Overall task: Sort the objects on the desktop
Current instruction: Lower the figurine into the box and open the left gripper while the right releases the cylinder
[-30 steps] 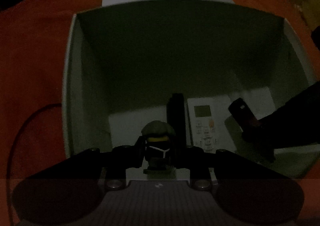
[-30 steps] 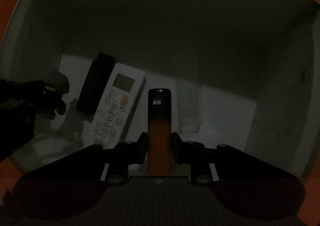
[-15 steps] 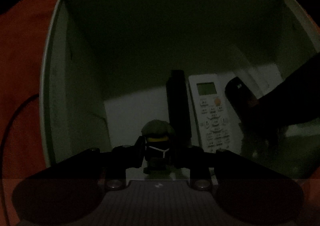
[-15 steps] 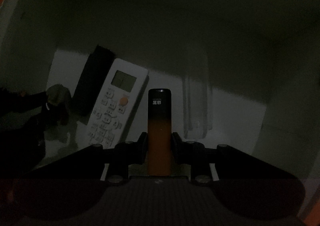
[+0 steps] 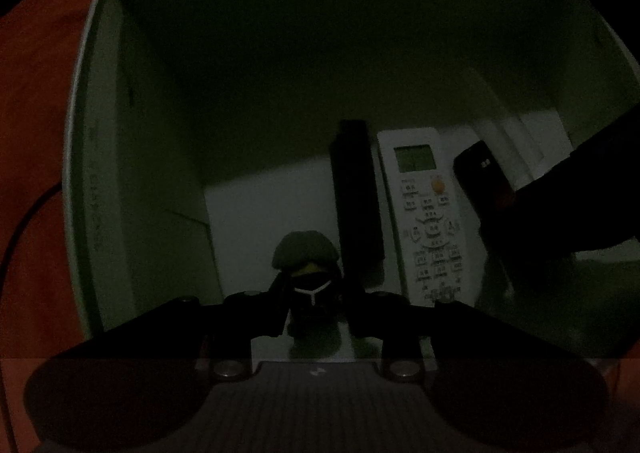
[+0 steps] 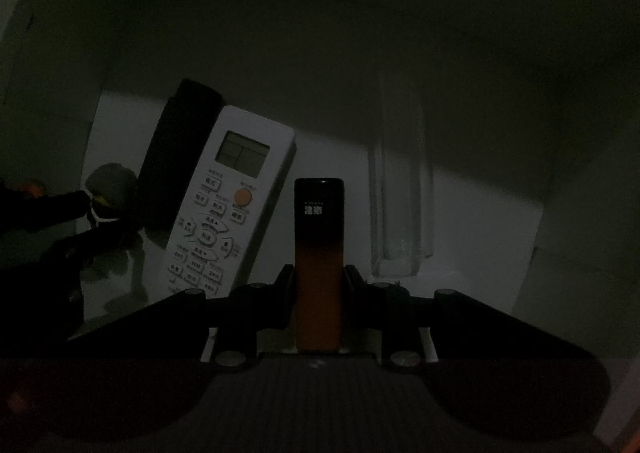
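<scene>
**Both grippers down in the white box**

The small figurine [image 5: 306, 273], lower centre, sits clamped in the left gripper [image 5: 310, 295]. The right gripper [image 6: 319, 285] clamps an orange-and-black stick [image 6: 319, 253]. On the white box [image 5: 104, 157] floor lie a white remote [image 5: 426, 209] and black bar [image 5: 356, 197].

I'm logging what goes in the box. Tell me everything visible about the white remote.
The white remote is a slim, plastic-looking bar with a small grey screen at its far end, one orange button below it, and rows of white keys. It lies face up on the box floor, its long side against a black remote. No jaws touch it.
</scene>
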`<state>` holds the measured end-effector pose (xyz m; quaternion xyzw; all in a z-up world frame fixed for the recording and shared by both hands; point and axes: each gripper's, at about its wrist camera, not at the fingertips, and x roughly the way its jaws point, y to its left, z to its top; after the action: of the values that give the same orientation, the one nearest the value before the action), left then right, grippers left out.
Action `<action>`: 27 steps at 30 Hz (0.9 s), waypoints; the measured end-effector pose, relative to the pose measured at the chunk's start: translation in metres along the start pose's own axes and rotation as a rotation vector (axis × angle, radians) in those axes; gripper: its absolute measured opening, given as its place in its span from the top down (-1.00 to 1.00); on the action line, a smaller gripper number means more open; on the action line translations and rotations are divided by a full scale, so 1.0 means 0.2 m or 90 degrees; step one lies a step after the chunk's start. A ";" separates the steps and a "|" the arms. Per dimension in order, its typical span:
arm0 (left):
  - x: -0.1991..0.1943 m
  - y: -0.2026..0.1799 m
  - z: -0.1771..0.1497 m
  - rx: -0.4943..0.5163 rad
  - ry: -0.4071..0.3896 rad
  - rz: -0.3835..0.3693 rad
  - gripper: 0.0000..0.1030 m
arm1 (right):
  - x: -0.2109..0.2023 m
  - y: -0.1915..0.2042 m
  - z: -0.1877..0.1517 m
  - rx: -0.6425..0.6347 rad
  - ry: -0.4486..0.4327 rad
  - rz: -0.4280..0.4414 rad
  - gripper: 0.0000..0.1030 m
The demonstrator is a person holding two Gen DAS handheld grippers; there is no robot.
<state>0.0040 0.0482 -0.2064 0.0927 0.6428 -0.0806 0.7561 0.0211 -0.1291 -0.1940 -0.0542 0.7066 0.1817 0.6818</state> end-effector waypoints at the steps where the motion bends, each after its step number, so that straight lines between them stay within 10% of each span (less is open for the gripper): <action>1: 0.00 0.00 0.00 -0.001 0.000 -0.002 0.48 | 0.00 0.00 0.00 0.000 0.001 0.000 0.45; 11: -0.10 0.00 -0.02 0.003 -0.011 -0.025 0.25 | -0.09 -0.06 0.00 0.030 0.019 0.028 0.40; 27: -0.41 0.16 0.26 -0.075 -0.118 -0.046 -0.04 | -0.66 -0.25 0.05 0.067 -0.100 0.088 0.29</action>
<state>0.0491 0.0666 -0.1159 0.0173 0.5766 -0.0782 0.8131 0.0544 -0.1953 -0.0731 0.0449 0.6615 0.1942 0.7230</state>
